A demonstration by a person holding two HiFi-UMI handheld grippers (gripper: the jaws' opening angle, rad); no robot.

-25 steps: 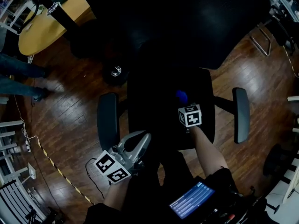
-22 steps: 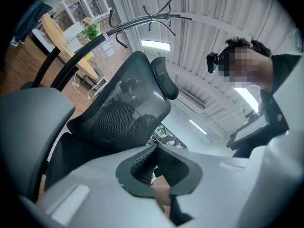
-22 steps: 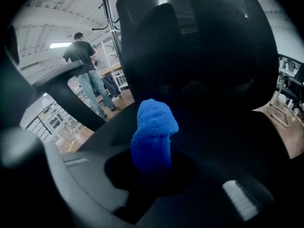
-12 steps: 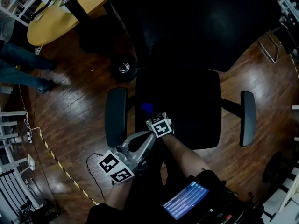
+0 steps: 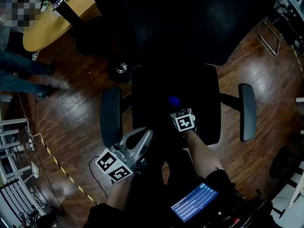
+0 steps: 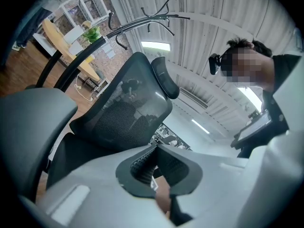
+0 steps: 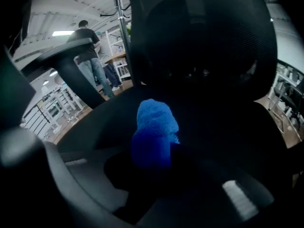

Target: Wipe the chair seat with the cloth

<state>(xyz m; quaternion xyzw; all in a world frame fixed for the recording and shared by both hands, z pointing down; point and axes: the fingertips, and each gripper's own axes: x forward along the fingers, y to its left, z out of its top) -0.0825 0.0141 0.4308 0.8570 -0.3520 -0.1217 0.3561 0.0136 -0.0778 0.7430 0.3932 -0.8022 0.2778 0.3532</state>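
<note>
Right gripper view: right tool [image 7: 153,158] pinches fuzzy, rounded blue cloth [image 7: 156,125].

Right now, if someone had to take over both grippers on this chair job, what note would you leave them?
Right gripper: shut on the blue cloth, held over the middle of the chair seat; I cannot tell whether the cloth touches it.
Left gripper: jaws together, empty, held off the seat's front left corner, pointing up at the backrest.
Done: cloth picked up and brought to the seat.
Left: the seat is too dark to show what has been wiped, so wipe all of it, front edge and corners too.
</note>
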